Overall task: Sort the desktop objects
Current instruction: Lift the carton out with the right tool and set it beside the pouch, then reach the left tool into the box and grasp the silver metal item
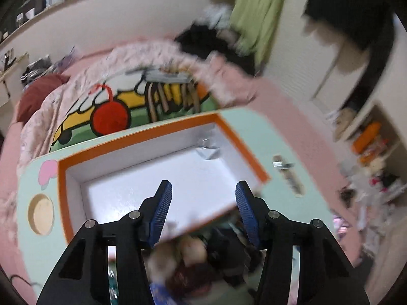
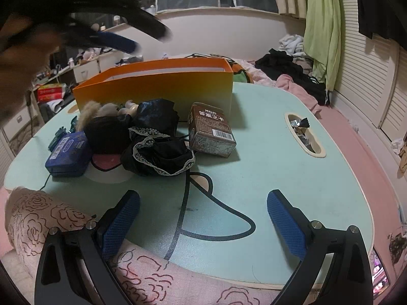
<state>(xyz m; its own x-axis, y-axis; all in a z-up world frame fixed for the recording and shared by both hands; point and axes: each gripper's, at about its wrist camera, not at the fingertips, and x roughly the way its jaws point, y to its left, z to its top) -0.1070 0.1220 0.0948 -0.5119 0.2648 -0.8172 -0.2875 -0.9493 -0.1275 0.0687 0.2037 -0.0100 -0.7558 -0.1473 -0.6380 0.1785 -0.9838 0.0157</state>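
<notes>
The left gripper (image 1: 202, 200) hovers, fingers apart and empty, above the orange box (image 1: 162, 132), probably to drop things in. The right gripper (image 2: 203, 218), also spread and empty, waits near the table (image 2: 292, 178) edge. The black cloth (image 2: 157, 150), blue tin (image 2: 67, 152) and brown carton (image 2: 211, 132) lie unsorted just in front of the box.

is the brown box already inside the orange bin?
No, the brown box lies on the table in front of the orange bin.

The desk (image 2: 267, 178) is pale mint green with a black line drawing. Ahead of the right hand-held gripper (image 2: 203, 223), whose pads are blue on black arms, the box (image 2: 157, 89) is orange outside, white inside. Nearer lie a dark blue tin (image 2: 68, 155), black cloth with white lace trim (image 2: 157, 152) and a brown carton (image 2: 211, 132). The bed cover (image 1: 106, 106) shows yellow, red and green shapes.
</notes>
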